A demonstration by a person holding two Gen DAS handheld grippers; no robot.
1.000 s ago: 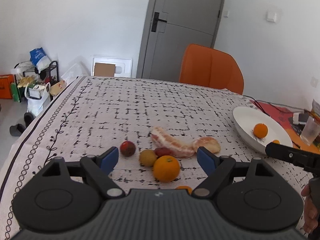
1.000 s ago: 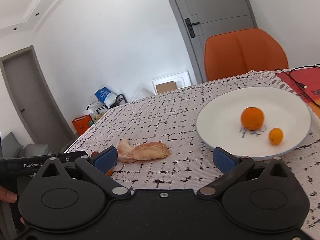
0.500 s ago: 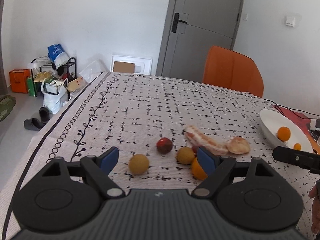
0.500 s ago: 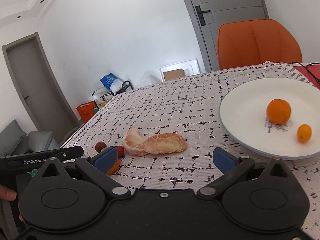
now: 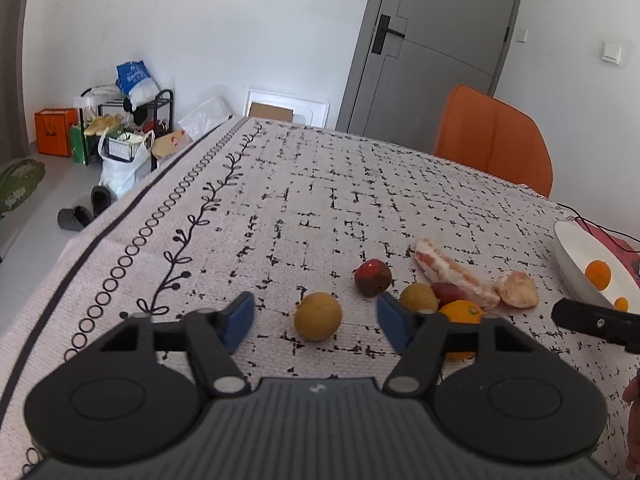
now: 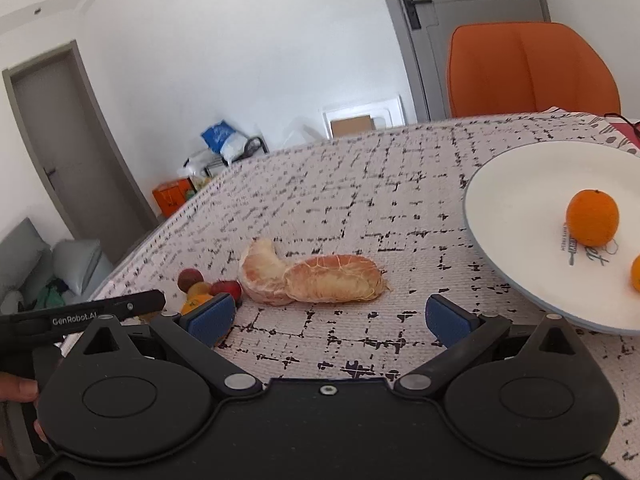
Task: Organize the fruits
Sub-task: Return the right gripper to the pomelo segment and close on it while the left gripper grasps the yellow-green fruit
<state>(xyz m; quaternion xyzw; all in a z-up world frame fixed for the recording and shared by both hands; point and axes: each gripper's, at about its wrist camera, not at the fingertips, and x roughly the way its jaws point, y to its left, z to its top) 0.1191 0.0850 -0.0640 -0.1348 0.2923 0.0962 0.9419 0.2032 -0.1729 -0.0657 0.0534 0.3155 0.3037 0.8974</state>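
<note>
Both cameras sit low over the bench [image 5: 360,184], each looking forward and slightly down between its own jaws. The left one faces the yellow fruit [image 5: 318,316] close up, the grey door [image 5: 432,48] beyond. The right one looks from further right, near the white plate [image 6: 520,216]. Both share the peeled pomelo pieces [image 6: 312,278], orange chair [image 6: 532,68] and plate.
</note>
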